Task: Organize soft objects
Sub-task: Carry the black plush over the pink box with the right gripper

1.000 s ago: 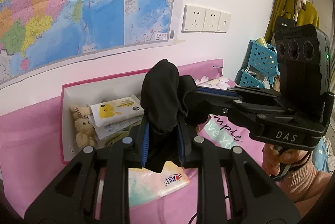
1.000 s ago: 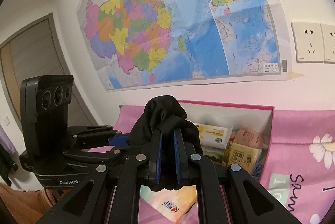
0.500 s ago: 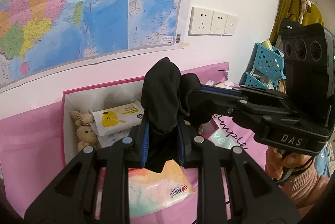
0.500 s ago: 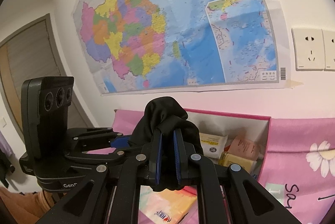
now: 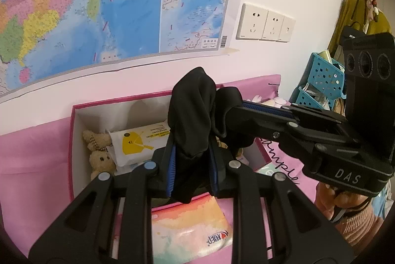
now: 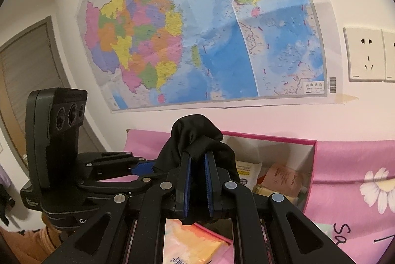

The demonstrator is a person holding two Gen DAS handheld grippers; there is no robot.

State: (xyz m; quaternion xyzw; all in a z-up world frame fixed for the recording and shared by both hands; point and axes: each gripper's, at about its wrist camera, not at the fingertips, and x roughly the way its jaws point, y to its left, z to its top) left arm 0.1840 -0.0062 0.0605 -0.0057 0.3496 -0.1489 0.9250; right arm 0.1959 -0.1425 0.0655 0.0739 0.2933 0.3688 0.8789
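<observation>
Currently, both tongs clamp one black cloth (image 5: 191, 121), raised above the open pink box (image 5: 74, 140). Left gripper (image 5: 192, 172): blue pads narrow, pinching the cloth's lower end. Right gripper (image 6: 197, 186): pads narrow, closed on the same cloth's folded end.

Left wrist view only: right gripper enters from 3 o'clock; teddy bears (image 5: 98, 150) and a wipes pack (image 5: 138, 143) lie in the box at 9 o'clock; a blue basket (image 5: 321, 81) stands at 3 o'clock.

Right wrist view only: left gripper at 9 o'clock; a door (image 6: 27, 66) at 9 o'clock; box packets (image 6: 279, 177) at 4 o'clock.

Both views: wall map (image 6: 197, 24) at 12 o'clock; tissue pack (image 5: 187, 227) at 6 o'clock.
</observation>
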